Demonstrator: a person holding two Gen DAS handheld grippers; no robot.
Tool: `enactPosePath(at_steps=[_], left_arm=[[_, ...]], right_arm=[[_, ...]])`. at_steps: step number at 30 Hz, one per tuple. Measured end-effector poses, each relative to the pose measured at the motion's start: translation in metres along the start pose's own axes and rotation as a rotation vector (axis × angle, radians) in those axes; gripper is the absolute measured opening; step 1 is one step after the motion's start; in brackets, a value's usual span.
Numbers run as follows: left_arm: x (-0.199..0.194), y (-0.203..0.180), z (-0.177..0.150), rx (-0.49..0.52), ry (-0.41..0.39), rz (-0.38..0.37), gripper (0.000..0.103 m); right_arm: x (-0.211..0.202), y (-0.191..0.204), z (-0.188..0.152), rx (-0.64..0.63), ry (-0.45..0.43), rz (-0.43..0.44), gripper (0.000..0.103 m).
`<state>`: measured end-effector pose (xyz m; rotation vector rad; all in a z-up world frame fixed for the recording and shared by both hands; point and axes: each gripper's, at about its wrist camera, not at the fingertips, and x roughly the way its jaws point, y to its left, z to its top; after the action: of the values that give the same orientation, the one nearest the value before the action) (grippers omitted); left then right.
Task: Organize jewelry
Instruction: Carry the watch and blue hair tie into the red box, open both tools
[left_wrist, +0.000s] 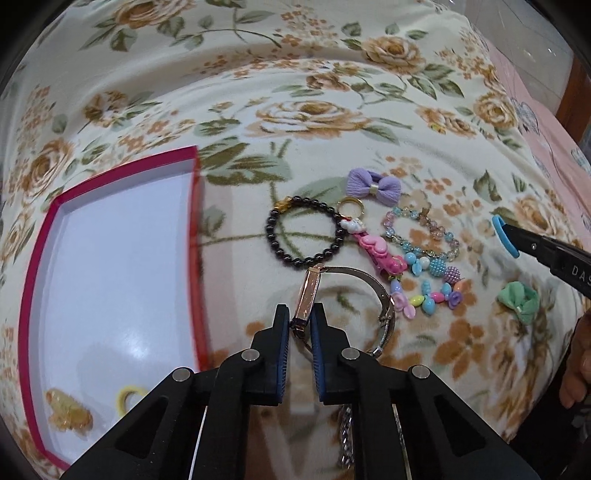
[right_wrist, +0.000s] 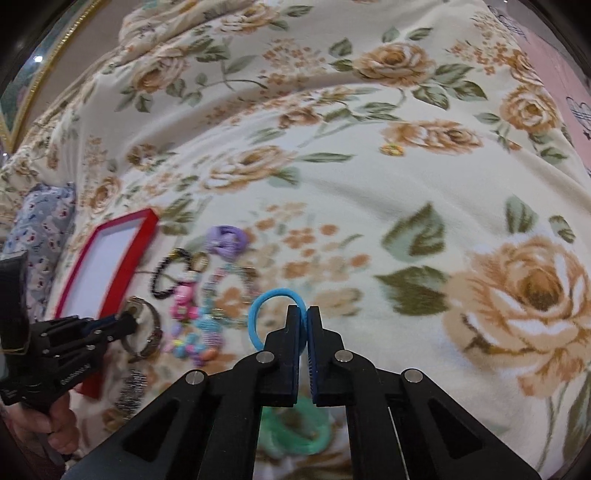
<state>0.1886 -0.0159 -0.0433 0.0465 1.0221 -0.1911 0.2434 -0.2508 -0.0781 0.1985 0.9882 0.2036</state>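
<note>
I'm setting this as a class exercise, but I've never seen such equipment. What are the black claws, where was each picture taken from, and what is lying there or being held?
No robot here: a person holds two hand-operated grippers, each with a camera looking along its fingers. One picture is from the left gripper, shut on a rose-gold watch. The other is from the right gripper, shut on a blue hair tie. On the floral blanket lie a black bead bracelet, a purple bow, colourful beads, and a red-rimmed box.

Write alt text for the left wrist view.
The left tool is shut on a rose-gold watch lying on a floral blanket. Left of it sits an open red box; beyond lie a black bead bracelet, a purple bow and colourful beads.
</note>
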Motion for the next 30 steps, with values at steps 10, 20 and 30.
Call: enactPosePath(at_steps=[10,20,30], left_arm=[[-0.046,0.025,-0.017,-0.07,-0.066,0.011,0.01],[-0.075,0.061,-0.035,-0.146,-0.109,0.047,0.01],[-0.09,0.108,-0.045,-0.238,-0.124,0.091,0.01]], right_arm=[[0.002,0.053,0.0,-0.071,0.01,0.107,0.003],[0.008,0.104,-0.005,-0.138,0.035,0.18,0.003],[0.018,0.159,-0.003,-0.227,0.051,0.256,0.003]])
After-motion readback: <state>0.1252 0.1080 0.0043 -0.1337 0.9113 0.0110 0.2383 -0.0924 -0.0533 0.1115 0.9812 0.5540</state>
